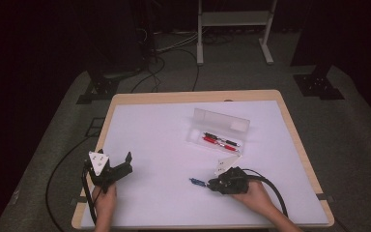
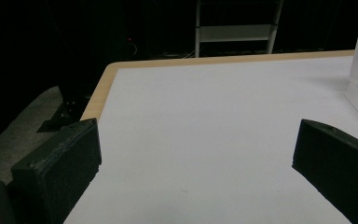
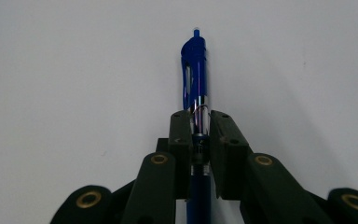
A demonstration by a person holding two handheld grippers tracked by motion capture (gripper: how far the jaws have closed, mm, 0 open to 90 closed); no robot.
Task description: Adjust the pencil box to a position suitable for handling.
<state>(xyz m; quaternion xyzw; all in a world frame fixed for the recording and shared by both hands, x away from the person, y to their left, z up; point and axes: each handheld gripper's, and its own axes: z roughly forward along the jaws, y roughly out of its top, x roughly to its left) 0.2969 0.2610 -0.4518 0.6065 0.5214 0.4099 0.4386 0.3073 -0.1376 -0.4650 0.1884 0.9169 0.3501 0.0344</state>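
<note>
Right claw [image 3: 200, 122] is clamped on the blue pen [image 3: 194, 70]; two pens already in the case [image 1: 218, 130], frame center. Left claw [image 1: 121, 165] gapes wide, idle.

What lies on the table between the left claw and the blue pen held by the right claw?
Nothing: in the high view, bare white table separates the left claw from the blue pen.

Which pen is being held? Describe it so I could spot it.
On the white table, look near the front edge at the right gripper. Its black jaws are shut on a blue plastic click pen, unlike the red and black pens lying in the clear plastic case.
</note>
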